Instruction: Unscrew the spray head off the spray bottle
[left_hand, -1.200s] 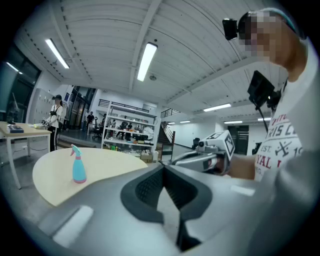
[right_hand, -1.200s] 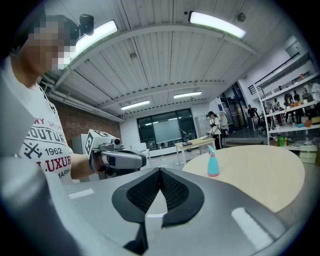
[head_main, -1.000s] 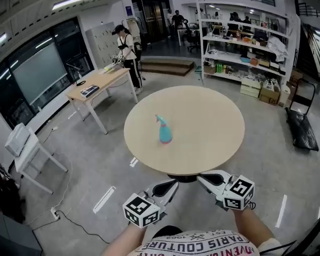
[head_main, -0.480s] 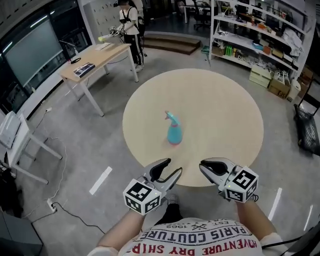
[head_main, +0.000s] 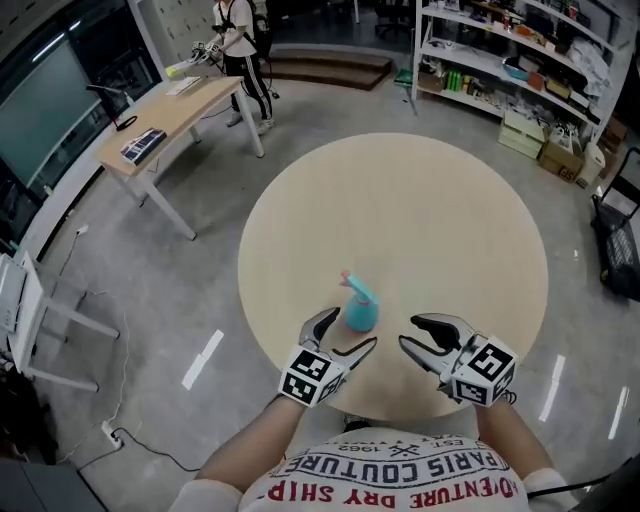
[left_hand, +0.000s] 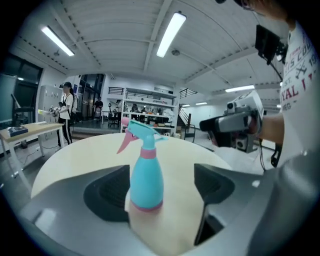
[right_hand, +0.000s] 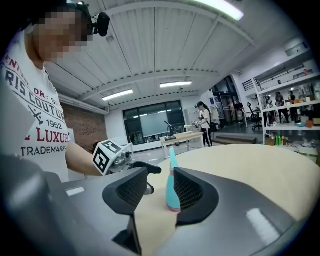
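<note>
Closed in over round beige surface (head_main: 450, 200) on upright teal plastic spray bottle (head_main: 360, 313): between jaws of left tongs (head_main: 352, 328), just opened wide, ungripped; just left of right tongs (head_main: 409, 332), part-open, empty. Unscrewing unstarted.

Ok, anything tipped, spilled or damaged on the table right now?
Nothing stands out. The spray bottle stands upright on the round table, spray head attached, with no liquid visible around its base.
</note>
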